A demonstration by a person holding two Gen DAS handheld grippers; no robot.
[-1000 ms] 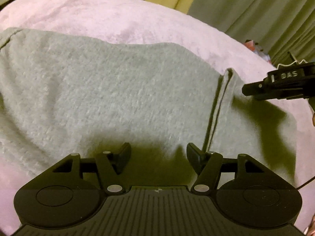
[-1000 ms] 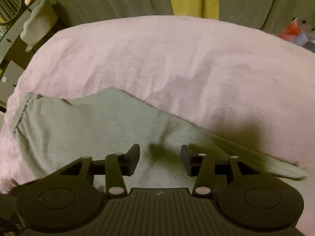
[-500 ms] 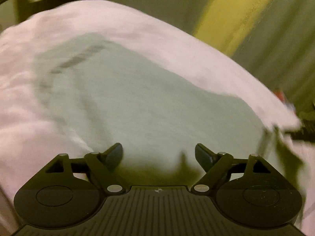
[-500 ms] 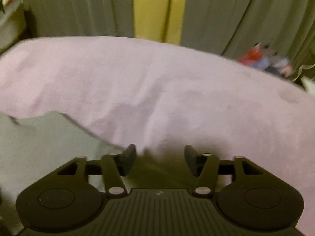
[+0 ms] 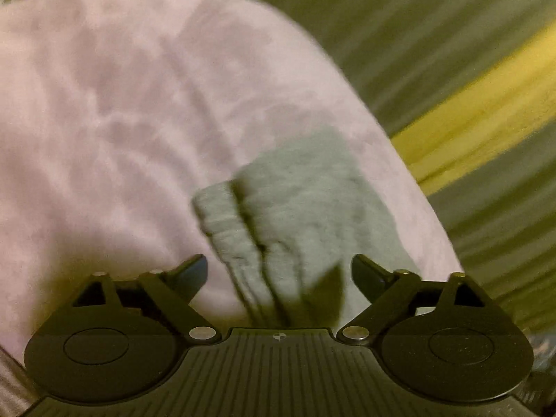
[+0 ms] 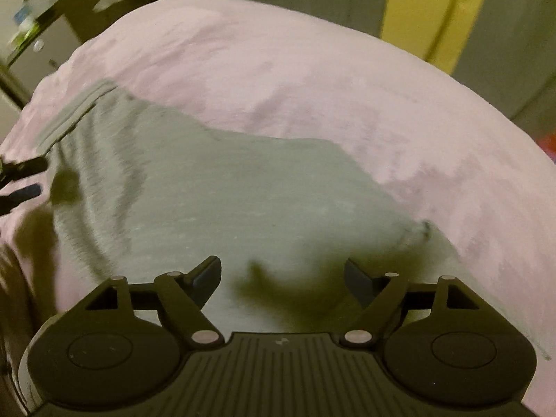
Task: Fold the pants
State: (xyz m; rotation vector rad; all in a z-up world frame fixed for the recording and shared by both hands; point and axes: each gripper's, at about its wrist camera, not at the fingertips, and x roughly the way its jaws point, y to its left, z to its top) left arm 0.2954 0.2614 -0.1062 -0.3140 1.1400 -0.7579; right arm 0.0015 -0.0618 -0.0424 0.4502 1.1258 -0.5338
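Grey pants (image 6: 215, 194) lie spread flat on a pink blanket (image 6: 312, 80). Their ribbed waistband (image 6: 69, 118) is at the far left in the right wrist view. In the left wrist view the waistband end (image 5: 226, 229) lies just ahead of my fingers. My left gripper (image 5: 278, 271) is open and empty, just above the waistband. It also shows at the left edge of the right wrist view (image 6: 21, 180). My right gripper (image 6: 283, 271) is open and empty, above the pants' near part. Both views are blurred.
Green and yellow curtains (image 5: 469, 80) hang behind the blanket-covered surface. A white dresser with small items (image 6: 41, 27) stands at the far left. The blanket's far edge curves away toward the curtains.
My left gripper has swung left, from the middle of the pants to the waistband end. My right gripper has swung back over the pants. Both stayed open.
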